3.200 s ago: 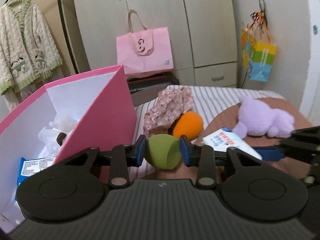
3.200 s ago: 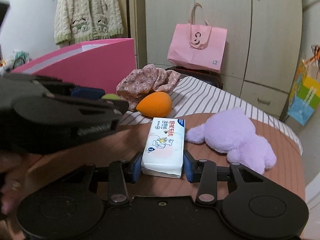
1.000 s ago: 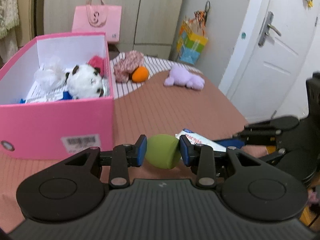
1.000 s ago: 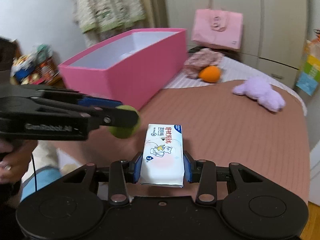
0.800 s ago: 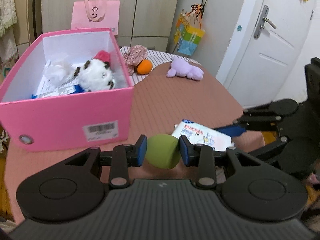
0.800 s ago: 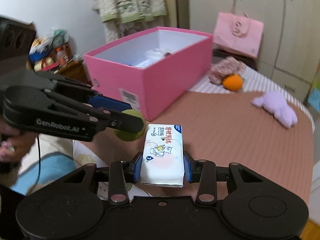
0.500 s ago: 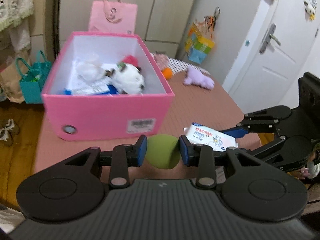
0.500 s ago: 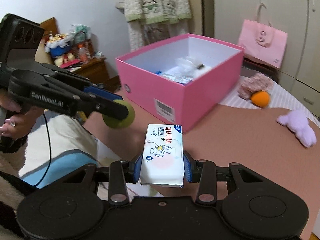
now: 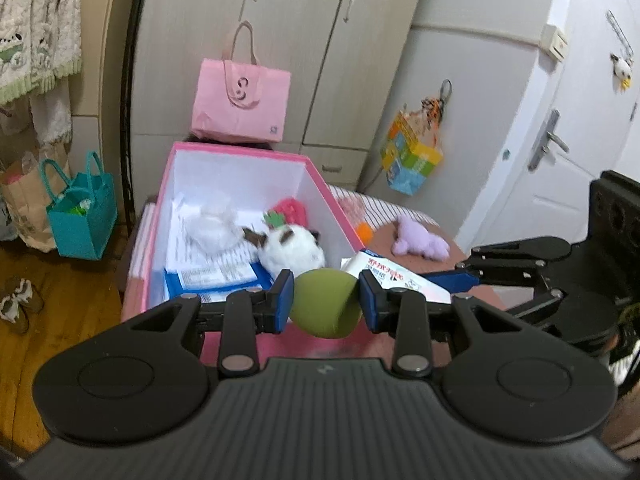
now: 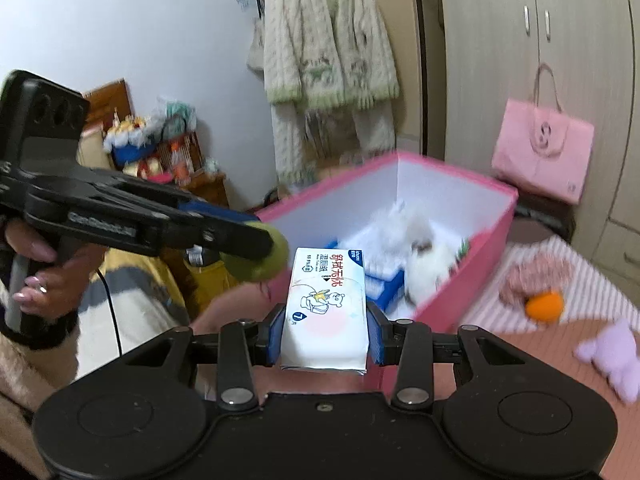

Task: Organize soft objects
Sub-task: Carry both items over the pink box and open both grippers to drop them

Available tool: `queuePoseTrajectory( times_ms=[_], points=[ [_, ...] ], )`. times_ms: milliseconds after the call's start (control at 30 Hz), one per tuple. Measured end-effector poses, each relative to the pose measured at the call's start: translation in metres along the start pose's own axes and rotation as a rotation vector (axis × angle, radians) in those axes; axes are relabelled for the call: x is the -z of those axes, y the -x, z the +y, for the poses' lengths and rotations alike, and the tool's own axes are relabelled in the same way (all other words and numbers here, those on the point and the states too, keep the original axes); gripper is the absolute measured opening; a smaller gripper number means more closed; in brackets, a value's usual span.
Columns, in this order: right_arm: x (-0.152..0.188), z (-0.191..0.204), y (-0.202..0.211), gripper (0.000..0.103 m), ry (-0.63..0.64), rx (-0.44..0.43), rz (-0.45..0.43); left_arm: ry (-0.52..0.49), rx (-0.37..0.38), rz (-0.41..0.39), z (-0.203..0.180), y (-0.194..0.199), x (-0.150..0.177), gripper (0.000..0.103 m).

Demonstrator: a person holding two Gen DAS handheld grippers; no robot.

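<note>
The pink box [image 9: 240, 168] stands open on the brown surface [image 10: 540, 344], its white interior holding papers, a blue pack and a white plush toy [image 9: 290, 250] beside a red item at the far right corner. To the right of the box, a purple plush toy [image 9: 420, 240] lies on the brown surface, with an orange sponge [image 10: 545, 306] and a floral cloth [image 10: 534, 276] on the striped cover farther back. The right gripper [image 10: 325, 334] is clamped on a white wet-wipe pack [image 10: 326, 312], held above the near edge of the box. The left gripper [image 9: 325, 304] is clamped on a green sponge [image 9: 325, 304], also above the near edge, left of the pack.
</note>
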State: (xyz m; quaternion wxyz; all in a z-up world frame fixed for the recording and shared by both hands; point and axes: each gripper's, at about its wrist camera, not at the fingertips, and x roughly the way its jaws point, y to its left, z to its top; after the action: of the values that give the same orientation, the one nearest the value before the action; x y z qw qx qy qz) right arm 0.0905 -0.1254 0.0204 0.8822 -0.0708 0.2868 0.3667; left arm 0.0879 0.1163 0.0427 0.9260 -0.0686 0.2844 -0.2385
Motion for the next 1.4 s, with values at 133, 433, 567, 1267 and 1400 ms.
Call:
queuePoseTrajectory(
  times_ms=[133, 433, 567, 1267, 1400],
  points=[
    [-0.016, -0.007, -0.02, 0.045, 0.016, 0.029, -0.029, 0.021, 0.0, -0.035, 0.018, -0.02, -0.016, 0.034],
    [-0.062, -0.047, -0.081, 0.045, 0.016, 0.137, -0.033, 0.082, -0.039, 0.038, 0.058, -0.09, -0.053, 0.034],
    [-0.075, -0.066, -0.108, 0.045, 0.01, 0.149, -0.001, 0.068, -0.094, 0.079, 0.068, -0.116, -0.062, 0.035],
    [-0.061, -0.077, -0.133, 0.054, -0.006, 0.069, 0.063, 0.031, -0.171, 0.093, 0.063, -0.112, -0.055, 0.049],
    [-0.053, -0.068, -0.103, 0.054, 0.004, 0.069, 0.029, -0.027, -0.189, 0.05, 0.045, -0.086, -0.051, 0.053]
  ],
)
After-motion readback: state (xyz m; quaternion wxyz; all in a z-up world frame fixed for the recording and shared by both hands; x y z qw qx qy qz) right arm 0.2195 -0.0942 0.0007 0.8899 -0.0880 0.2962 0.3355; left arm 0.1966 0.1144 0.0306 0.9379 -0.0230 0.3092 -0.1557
